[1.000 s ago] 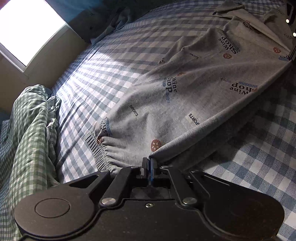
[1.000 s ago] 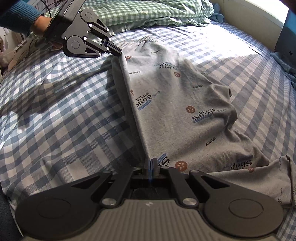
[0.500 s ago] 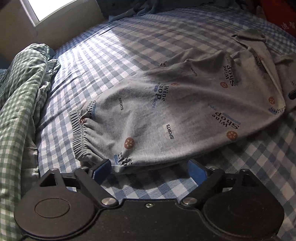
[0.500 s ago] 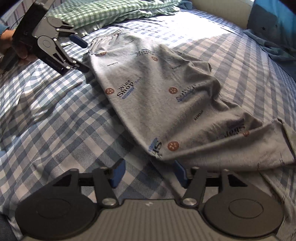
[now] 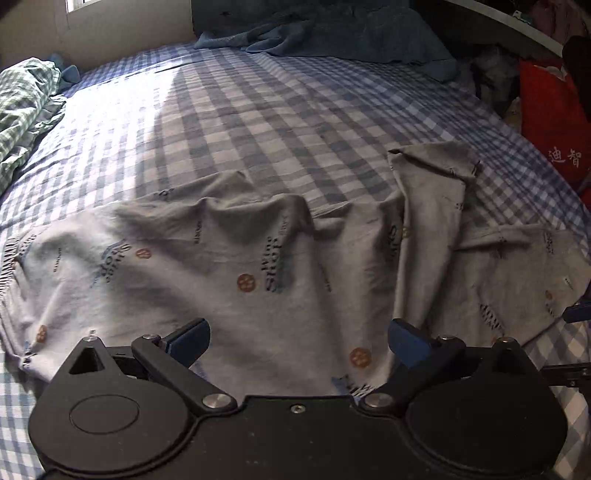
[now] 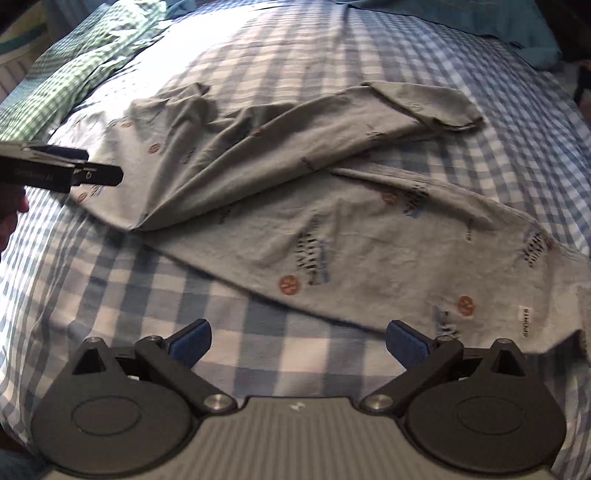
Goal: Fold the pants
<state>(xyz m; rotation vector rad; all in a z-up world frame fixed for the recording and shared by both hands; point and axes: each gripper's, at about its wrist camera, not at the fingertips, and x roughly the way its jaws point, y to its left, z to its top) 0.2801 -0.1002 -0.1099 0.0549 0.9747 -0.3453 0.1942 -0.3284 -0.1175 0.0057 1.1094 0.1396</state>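
Observation:
Grey printed pants (image 5: 258, 266) lie loosely on the blue checked bed sheet (image 5: 258, 110), one leg folded back over the other (image 6: 424, 103). In the left wrist view my left gripper (image 5: 297, 338) hovers over the middle of the pants. Its jaws are opening, and cloth lies beneath them, untouched by the pads. In the right wrist view my right gripper (image 6: 297, 338) hangs over bare sheet at the near edge of the pants (image 6: 332, 229). Its jaws are opening with nothing between them. The left gripper (image 6: 85, 173) also shows at the left edge there.
A green checked quilt (image 5: 26, 99) is bunched at the left side of the bed. A blue blanket (image 5: 332, 33) lies along the far edge. A red bag (image 5: 550, 122) stands beyond the right side. Part of a hand (image 6: 11, 214) shows at the left edge.
Both grippers were shut on the near edge of the pants and held it up. They let go, opened wide and swung sideways, and the pants dropped onto the sheet.

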